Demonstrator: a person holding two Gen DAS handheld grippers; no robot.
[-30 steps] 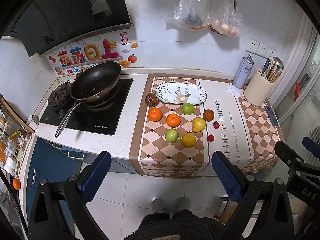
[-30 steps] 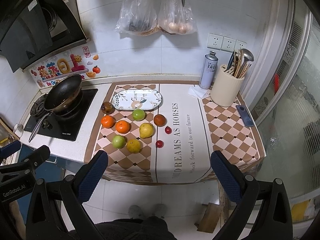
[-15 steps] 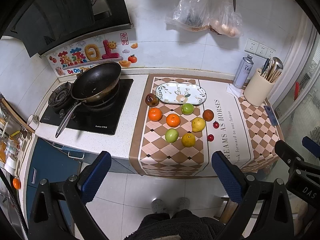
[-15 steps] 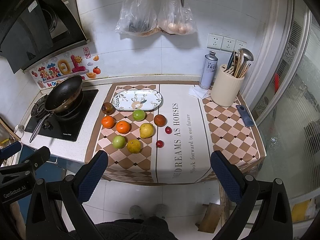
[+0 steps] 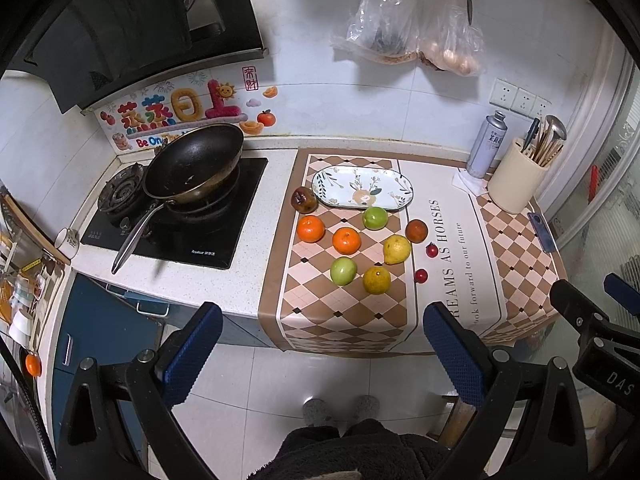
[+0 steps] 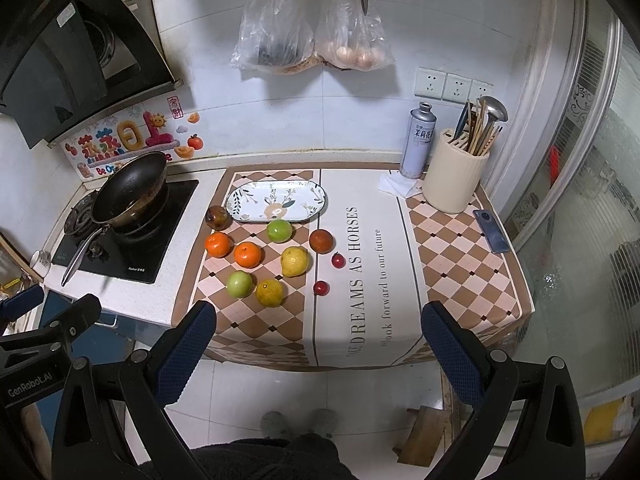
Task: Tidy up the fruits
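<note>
Both grippers hovering wide open and empty, well short of the counter

The left gripper (image 5: 322,342) and right gripper (image 6: 318,342) are gripping nothing; fruits (oranges, green apples, a lemon (image 5: 397,249)) are lying loose on the checkered mat (image 5: 348,320), just before the patterned plate (image 5: 362,188).

Fruits (image 5: 346,240) lie before the plate (image 5: 362,189), right of the stove (image 5: 176,220).
</note>
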